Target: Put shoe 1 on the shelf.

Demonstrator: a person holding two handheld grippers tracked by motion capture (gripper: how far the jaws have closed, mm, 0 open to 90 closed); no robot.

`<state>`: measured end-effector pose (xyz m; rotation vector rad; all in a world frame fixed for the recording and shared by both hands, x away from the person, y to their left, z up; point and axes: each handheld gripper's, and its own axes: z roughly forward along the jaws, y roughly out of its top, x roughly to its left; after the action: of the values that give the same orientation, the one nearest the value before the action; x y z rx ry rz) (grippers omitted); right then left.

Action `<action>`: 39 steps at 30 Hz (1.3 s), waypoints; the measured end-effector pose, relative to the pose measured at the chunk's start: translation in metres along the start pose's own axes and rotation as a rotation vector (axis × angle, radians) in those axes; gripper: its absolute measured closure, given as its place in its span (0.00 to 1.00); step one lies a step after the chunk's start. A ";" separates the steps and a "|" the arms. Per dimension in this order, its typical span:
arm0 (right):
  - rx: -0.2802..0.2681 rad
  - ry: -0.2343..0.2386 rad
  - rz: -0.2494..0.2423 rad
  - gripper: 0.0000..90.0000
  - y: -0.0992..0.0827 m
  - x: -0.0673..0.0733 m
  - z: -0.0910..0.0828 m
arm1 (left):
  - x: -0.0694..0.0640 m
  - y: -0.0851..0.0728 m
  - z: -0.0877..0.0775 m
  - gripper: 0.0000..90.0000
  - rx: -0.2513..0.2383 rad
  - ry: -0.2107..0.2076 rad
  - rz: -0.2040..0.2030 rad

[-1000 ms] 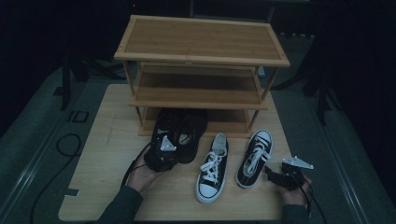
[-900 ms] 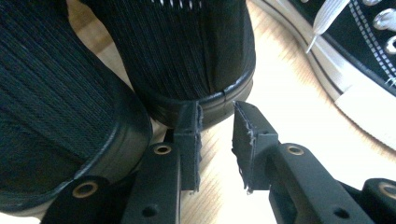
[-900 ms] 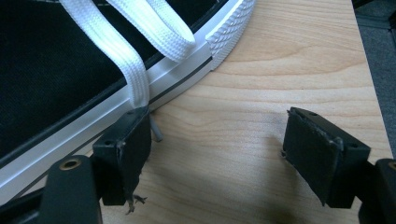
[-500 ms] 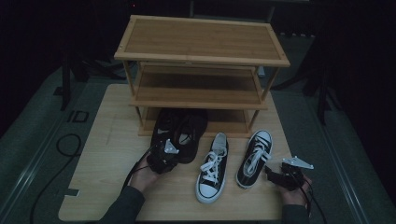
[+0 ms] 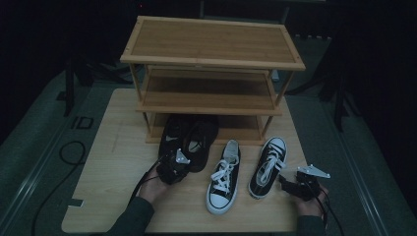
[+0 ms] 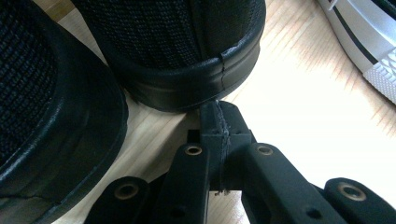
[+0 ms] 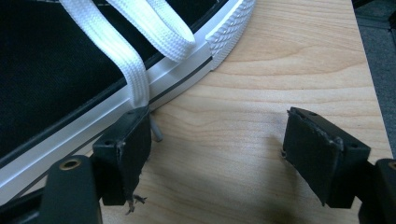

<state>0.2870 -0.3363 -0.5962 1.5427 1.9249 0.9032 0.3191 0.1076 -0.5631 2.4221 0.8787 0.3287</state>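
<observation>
Right now the left tongs (image 6: 219, 121) are pinched fully together with nothing between them, their tips just touching the heel of a black shoe (image 6: 187, 51) that lies with its mate (image 5: 173, 137) on the bench (image 5: 113, 147) before the shoe rack (image 5: 211, 69). The right tongs (image 7: 217, 154) stand wide and hold nothing; one pad (image 7: 126, 140) rests by the sneaker (image 7: 70, 79), seemingly brushing its lace. A push could skid the black shoe askew, and a snagged lace might drag the sneaker.
</observation>
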 end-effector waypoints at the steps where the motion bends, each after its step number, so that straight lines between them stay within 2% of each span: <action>1: 0.000 0.000 0.000 0.26 0.000 0.000 0.000 | 0.000 0.000 0.000 1.00 0.002 0.000 0.001; 6: 0.000 0.000 0.000 0.26 0.000 0.000 0.000 | -0.001 0.001 0.000 1.00 0.004 0.008 0.005; 8: 0.000 0.000 0.000 0.26 0.000 0.000 0.000 | -0.002 0.007 0.001 1.00 -0.005 0.014 -0.001; 11: 0.000 0.000 0.000 0.26 0.000 0.000 0.000 | -0.004 0.012 0.002 1.00 0.000 0.034 0.016; 13: 0.000 0.000 0.000 0.26 0.000 0.000 0.000 | -0.005 0.017 0.003 1.00 -0.011 0.044 -0.004; 15: 0.000 0.000 0.000 0.26 0.000 0.000 0.000 | -0.007 0.020 0.003 1.00 -0.016 0.047 -0.004; 18: 0.000 0.000 0.000 0.26 0.000 0.000 0.000 | -0.010 0.022 0.004 1.00 -0.013 0.038 0.009; 20: 0.000 0.000 0.000 0.26 0.000 0.000 0.000 | -0.014 0.024 0.008 1.00 0.015 0.032 0.039; 21: 0.000 0.000 0.000 0.26 0.000 0.000 0.000 | -0.014 0.024 0.010 1.00 0.022 0.038 0.041; 26: 0.000 0.000 0.000 0.26 0.000 0.000 0.000 | -0.010 0.027 0.010 1.00 0.015 0.037 0.018; 30: 0.000 0.000 0.000 0.26 0.000 0.000 0.000 | -0.009 0.030 0.011 1.00 0.020 0.062 0.017; 36: 0.000 0.000 0.000 0.26 0.000 0.000 0.000 | 0.000 0.035 0.013 1.00 0.013 0.091 -0.041; 39: 0.000 0.000 0.000 0.26 0.000 0.000 0.000 | 0.001 0.040 0.016 1.00 0.019 0.093 -0.037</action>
<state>0.2871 -0.3364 -0.5961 1.5424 1.9251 0.9024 0.3466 0.0765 -0.5538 2.4216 0.9699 0.4245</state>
